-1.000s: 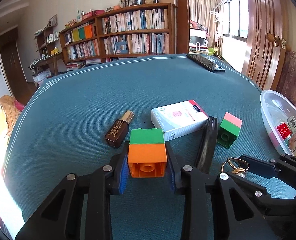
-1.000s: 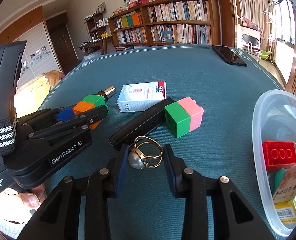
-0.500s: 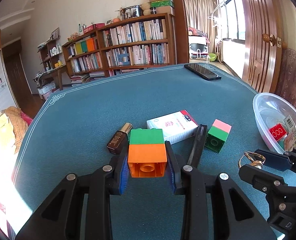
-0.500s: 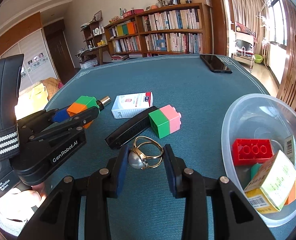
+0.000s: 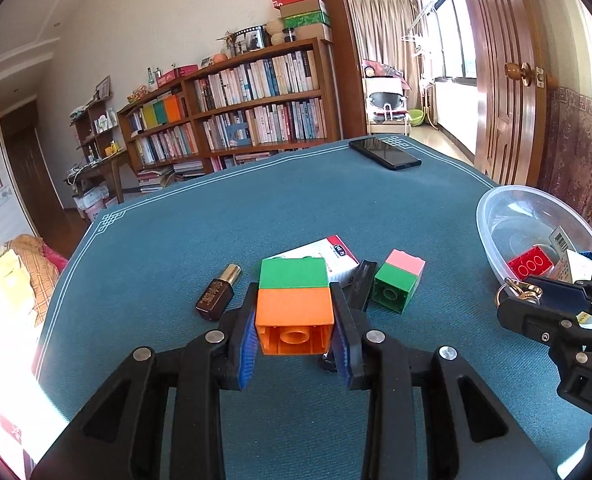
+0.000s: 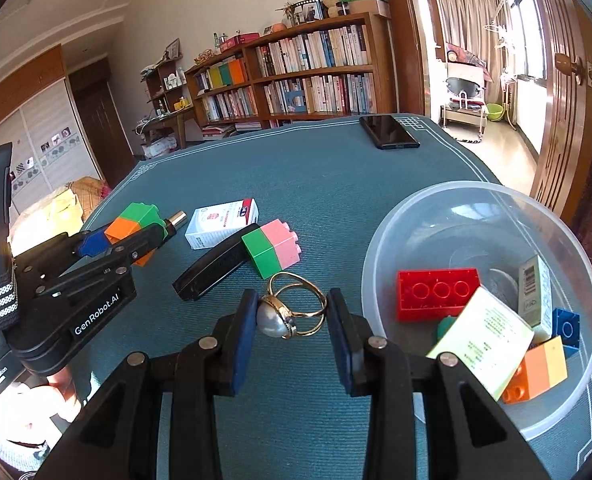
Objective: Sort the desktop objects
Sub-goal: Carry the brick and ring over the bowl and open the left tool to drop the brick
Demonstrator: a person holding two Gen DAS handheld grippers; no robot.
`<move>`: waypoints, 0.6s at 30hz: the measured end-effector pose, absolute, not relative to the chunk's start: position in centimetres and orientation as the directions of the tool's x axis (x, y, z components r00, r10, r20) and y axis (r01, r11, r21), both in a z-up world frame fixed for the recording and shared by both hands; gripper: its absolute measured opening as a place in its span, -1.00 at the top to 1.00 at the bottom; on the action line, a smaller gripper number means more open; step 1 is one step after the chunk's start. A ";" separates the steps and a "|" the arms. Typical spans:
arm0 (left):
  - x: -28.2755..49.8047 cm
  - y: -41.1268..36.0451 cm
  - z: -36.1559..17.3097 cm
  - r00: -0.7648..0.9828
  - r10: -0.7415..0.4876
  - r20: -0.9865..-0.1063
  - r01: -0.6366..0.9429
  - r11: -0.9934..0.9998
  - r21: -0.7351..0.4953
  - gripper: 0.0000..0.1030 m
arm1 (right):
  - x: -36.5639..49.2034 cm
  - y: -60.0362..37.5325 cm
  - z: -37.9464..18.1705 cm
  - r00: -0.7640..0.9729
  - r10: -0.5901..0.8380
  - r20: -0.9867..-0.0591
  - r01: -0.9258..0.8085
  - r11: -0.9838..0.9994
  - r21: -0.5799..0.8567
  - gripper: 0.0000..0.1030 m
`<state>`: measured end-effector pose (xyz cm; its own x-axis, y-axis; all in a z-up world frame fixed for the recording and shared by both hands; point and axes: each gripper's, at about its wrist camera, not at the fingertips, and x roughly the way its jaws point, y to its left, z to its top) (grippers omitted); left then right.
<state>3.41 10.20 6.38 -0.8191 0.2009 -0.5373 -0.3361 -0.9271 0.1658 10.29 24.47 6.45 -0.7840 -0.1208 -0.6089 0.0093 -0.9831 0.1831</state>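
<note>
My left gripper point(image 5: 294, 320) is shut on an orange-and-green brick point(image 5: 294, 304) and holds it above the teal table; it also shows in the right wrist view point(image 6: 136, 224). My right gripper point(image 6: 290, 316) is shut on a gold pearl ring point(image 6: 292, 310), just left of a clear plastic bowl point(image 6: 388, 236); the ring also shows in the left wrist view point(image 5: 516, 290). The bowl point(image 5: 496, 208) holds a red brick point(image 6: 438, 294), small boxes and other bricks. A green-and-pink brick point(image 6: 272, 248), a black bar point(image 6: 212, 268), a white box point(image 6: 222, 228) and a brown bottle point(image 5: 218, 292) lie on the table.
A black phone point(image 6: 388, 132) lies at the table's far edge. A wooden door point(image 5: 500, 80) stands to the right, a bookshelf point(image 5: 248, 108) behind the table. The table's right edge runs just past the bowl.
Both grippers have risen and drawn back with their loads. The right gripper has moved right, closer to the bowl, which now fills more of its view.
</note>
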 end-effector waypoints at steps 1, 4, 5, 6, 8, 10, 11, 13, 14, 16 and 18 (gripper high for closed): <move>3.5 10.4 6.5 -0.820 0.204 -0.536 -0.340 -0.925 0.168 0.33 | 10.4 24.8 6.6 -0.789 -0.115 -0.604 0.003 -0.983 0.183 0.25; 3.9 11.1 6.8 -0.818 0.213 -0.534 -0.350 -0.922 0.167 0.33 | 10.8 25.7 7.1 -0.801 -0.099 -0.590 -0.015 -0.983 0.185 0.25; 4.0 11.4 6.8 -0.817 0.217 -0.534 -0.353 -0.921 0.166 0.33 | 10.9 25.9 7.3 -0.804 -0.093 -0.587 -0.021 -0.982 0.185 0.25; 4.0 11.6 6.9 -0.816 0.220 -0.535 -0.357 -0.919 0.166 0.33 | 11.0 26.2 7.4 -0.807 -0.087 -0.583 -0.028 -0.982 0.186 0.25; 4.2 12.1 7.0 -0.814 0.228 -0.534 -0.366 -0.915 0.169 0.33 | 11.1 26.9 7.6 -0.812 -0.078 -0.578 -0.040 -0.981 0.189 0.25; 4.3 12.7 7.1 -0.813 0.236 -0.532 -0.376 -0.911 0.172 0.33 | 11.2 27.5 7.7 -0.816 -0.068 -0.574 -0.053 -0.980 0.191 0.25; 4.5 13.0 7.2 -0.812 0.240 -0.532 -0.381 -0.908 0.173 0.33 | 11.2 27.8 7.7 -0.817 -0.064 -0.573 -0.059 -0.979 0.193 0.25; 4.6 13.6 7.3 -0.811 0.248 -0.530 -0.391 -0.904 0.176 0.33 | 11.3 28.4 7.8 -0.820 -0.056 -0.570 -0.071 -0.978 0.197 0.25; 4.6 13.8 7.4 -0.810 0.252 -0.529 -0.395 -0.901 0.177 0.33 | 11.4 28.7 7.8 -0.821 -0.051 -0.568 -0.076 -0.977 0.198 0.25; 4.8 14.5 7.5 -0.809 0.259 -0.527 -0.404 -0.897 0.180 0.33 | 11.5 29.3 7.8 -0.823 -0.043 -0.567 -0.088 -0.975 0.202 0.25; 4.9 15.2 7.6 -0.807 0.267 -0.526 -0.413 -0.892 0.181 0.33 | 11.6 29.8 7.7 -0.823 -0.037 -0.567 -0.098 -0.974 0.206 0.25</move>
